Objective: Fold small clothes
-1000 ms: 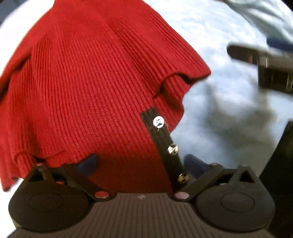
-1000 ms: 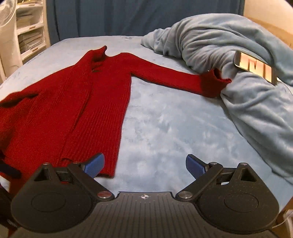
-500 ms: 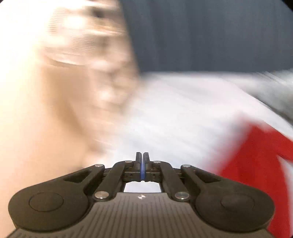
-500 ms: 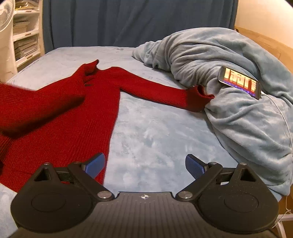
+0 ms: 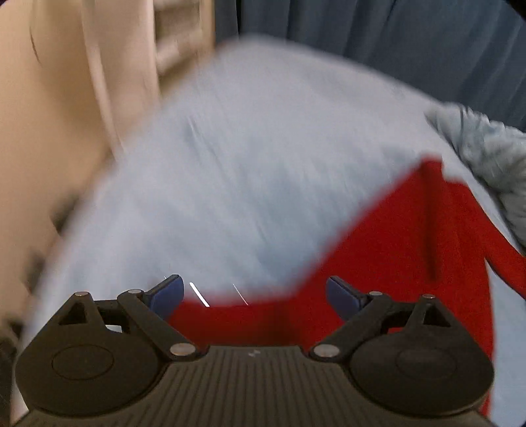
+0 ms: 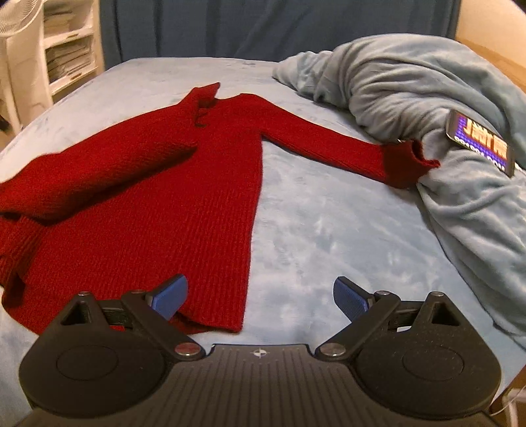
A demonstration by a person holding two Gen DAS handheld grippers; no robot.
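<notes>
A red knit sweater (image 6: 171,203) lies flat on the pale blue bed (image 6: 328,236). Its left sleeve is folded across the body, and its right sleeve stretches out to the cuff (image 6: 404,164) against the blanket. My right gripper (image 6: 259,295) hovers open over the sweater's lower right hem, holding nothing. In the blurred left wrist view the sweater (image 5: 394,256) fills the lower right. My left gripper (image 5: 253,292) hangs above its edge with jaws opening wide and nothing between them.
A crumpled grey-blue blanket (image 6: 443,108) is heaped on the right of the bed, with a lit phone (image 6: 480,144) lying on it. White shelves (image 6: 65,59) and a fan (image 6: 19,16) stand at the left. A dark blue curtain (image 6: 263,26) hangs behind.
My left gripper let go of the sweater's left side, swung away shut, and now stands open above the sweater's edge. The left sleeve now lies folded over the body. My right gripper barely shifted.
</notes>
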